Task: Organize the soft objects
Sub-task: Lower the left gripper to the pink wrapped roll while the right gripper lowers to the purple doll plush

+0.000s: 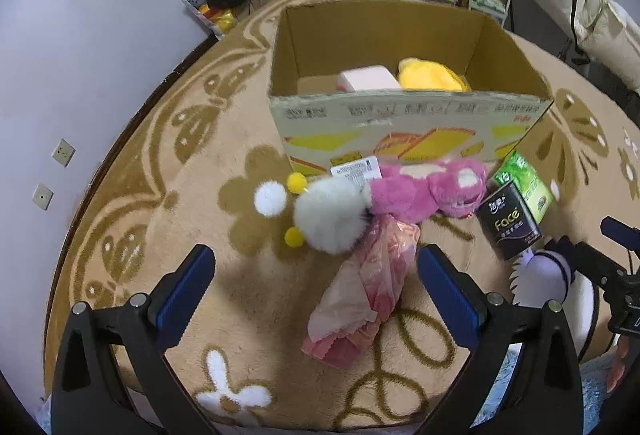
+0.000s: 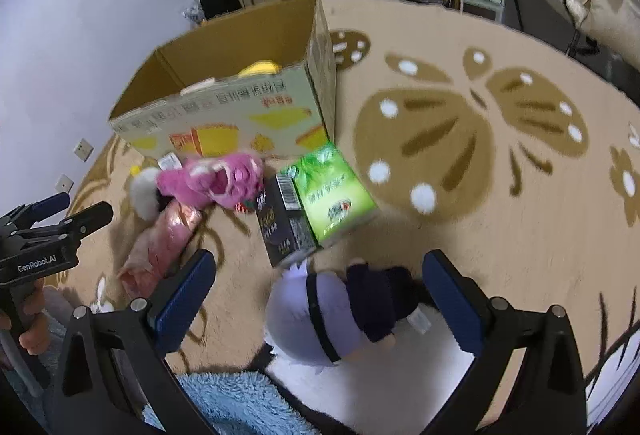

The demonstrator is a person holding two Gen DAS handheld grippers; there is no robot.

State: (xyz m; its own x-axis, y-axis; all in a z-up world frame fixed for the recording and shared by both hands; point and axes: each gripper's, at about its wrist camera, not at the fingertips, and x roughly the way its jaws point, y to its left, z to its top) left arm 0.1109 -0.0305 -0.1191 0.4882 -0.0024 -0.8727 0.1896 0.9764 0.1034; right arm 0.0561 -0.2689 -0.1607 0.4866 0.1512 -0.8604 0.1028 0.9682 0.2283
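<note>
Cardboard box (image 1: 400,115) sits open on the patterned rug (image 1: 160,195), and it's already got tenants: a yellow plush (image 1: 430,75) and a pale pink item (image 1: 368,78) down inside. Plenty left outside, though. Pressed against the box's front wall lies a pink plush bear (image 1: 432,187), with a grey fluffy toy (image 1: 332,217) touching it on one side and a pink plastic-wrapped bundle (image 1: 360,295) stretching back toward the camera. Off to the other side, a black tissue pack (image 2: 280,223) and a green tissue pack (image 2: 332,191) lean together.

Left tool (image 1: 314,295) hovers with its fingers spread wide, nothing between them, lined up over that pink bundle. Right tool (image 2: 320,303) is spread wide too, straddling a white-and-lavender plush with a dark navy cap (image 2: 344,311) just below it, no contact that I can see.

This looks like the picking stage, both sides choosing a target. Next call, I'd say: lower the right tool around the plush's body, squeeze the soft middle rather than the cap, then lift it clear of the tissue packs and over the box's near wall.
</note>
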